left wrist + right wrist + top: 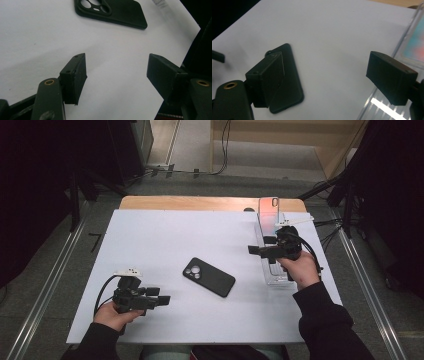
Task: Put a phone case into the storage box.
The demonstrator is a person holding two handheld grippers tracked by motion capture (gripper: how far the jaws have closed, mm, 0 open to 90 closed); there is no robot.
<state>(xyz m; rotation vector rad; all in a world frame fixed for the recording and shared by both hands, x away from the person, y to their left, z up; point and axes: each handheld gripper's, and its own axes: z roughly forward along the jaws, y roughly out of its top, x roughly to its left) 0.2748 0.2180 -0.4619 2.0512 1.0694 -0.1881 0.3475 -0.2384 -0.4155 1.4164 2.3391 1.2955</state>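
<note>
So on the left, the left tongs (165,299) sit low over the white tabletop (150,240) near its front edge, spread wide with nothing between them. Black phone case (208,276) lies flat mid-tabletop, camera cutouts facing up, well apart from both tongs. Over on the right, the right tongs (252,250) hover just beside a clear plastic stand (272,275) with a phone (268,212) propped upright in it. Their jaws look spread in the right gripper view, gripping nothing.
</note>
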